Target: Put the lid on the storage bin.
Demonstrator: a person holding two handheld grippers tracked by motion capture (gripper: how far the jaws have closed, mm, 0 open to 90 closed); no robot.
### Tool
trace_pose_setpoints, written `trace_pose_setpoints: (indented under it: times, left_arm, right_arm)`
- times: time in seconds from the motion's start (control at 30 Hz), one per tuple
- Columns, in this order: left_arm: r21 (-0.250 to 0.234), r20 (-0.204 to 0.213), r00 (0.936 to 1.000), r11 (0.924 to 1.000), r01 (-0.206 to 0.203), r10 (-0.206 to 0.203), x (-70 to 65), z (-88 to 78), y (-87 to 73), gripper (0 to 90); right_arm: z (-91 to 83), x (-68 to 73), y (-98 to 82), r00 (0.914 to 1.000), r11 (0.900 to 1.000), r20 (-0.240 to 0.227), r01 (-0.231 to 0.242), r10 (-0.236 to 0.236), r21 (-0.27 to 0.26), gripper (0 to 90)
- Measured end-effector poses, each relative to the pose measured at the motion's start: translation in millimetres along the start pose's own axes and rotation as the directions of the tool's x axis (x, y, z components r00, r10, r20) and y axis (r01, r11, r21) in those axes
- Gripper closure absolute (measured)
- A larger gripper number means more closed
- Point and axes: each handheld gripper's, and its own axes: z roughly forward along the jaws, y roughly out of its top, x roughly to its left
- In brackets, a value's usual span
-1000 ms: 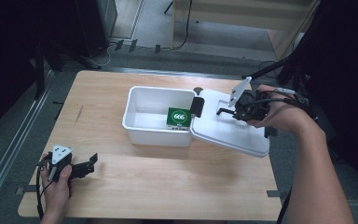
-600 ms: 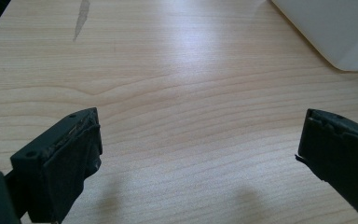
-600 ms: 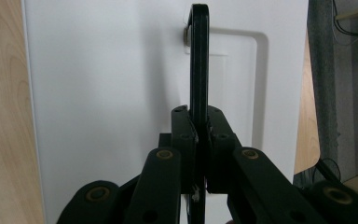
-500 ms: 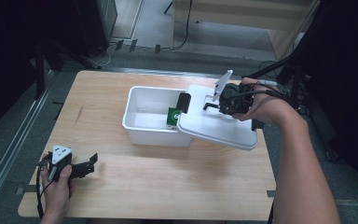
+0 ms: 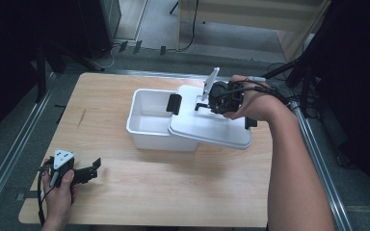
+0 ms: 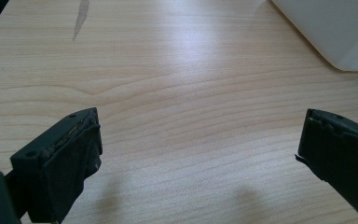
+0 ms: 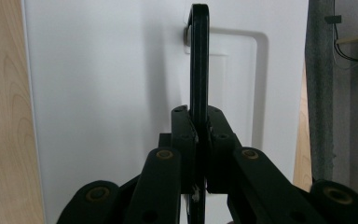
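Leftward over the white bin [image 5: 149, 126] went the lid [image 5: 207, 126], its black handle [image 7: 199, 60] pinched by the right gripper [image 5: 203, 102]; squaring edges before lowering seemed wise. Left gripper [image 5: 90, 169] rested spread on the desk [image 5: 173, 187].

— What did the lid [image 5: 207, 127] look like?

— It was white plastic, a flat rectangle with rounded corners, and a thin black handle [image 7: 199, 60] stood upright on its top.

— And where was it?

— It lay tilted over the right part of the white tub [image 5: 149, 122], its left edge over the tub's opening and its right end sticking out past the tub's right wall, above the table [image 5: 173, 192].

— And the tub itself?

— A white rectangular box sat near the middle of the table, a little to the far side. Its left part was uncovered, and a black clip [image 5: 174, 104] showed on its far rim.
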Motion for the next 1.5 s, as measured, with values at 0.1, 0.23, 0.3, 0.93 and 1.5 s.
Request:
trace_pose_setpoints:
  times: [0.1,0.23,0.3,0.93,1.5]
  left_arm:
    - [0.0,0.0,1.0,1.0,0.0,0.0,0.3,0.1,0.0,0.2]
    - [0.001,0.002,1.0,1.0,0.004,-0.004,0.5,0.0,0.1,0.2]
    - [0.001,0.003,1.0,1.0,0.004,-0.004,0.4,-0.1,0.1,0.2]
    - [-0.002,0.002,0.9999,0.9999,0.013,-0.013,1.3,-0.1,0.0,0.2]
    - [0.002,0.002,0.9998,0.9998,0.019,-0.019,1.9,-0.2,0.1,0.2]
  right_arm:
    - [3.2,-0.1,9.3,0.9999,1.0,-0.007,0.013,-0.013,-0.002,85.4]
    - [7.4,0.2,20.3,0.9996,1.0,-0.011,0.028,-0.028,-0.012,85.4]
    - [10.5,0.7,27.1,0.9993,0.999,-0.015,0.034,-0.035,-0.012,85.5]
    - [28.6,-1.3,71.3,0.9958,0.996,-0.037,0.083,-0.084,-0.031,85.5]
    - [40.4,-3.1,97.5,0.9905,0.991,-0.05,0.125,-0.128,-0.056,85.4]
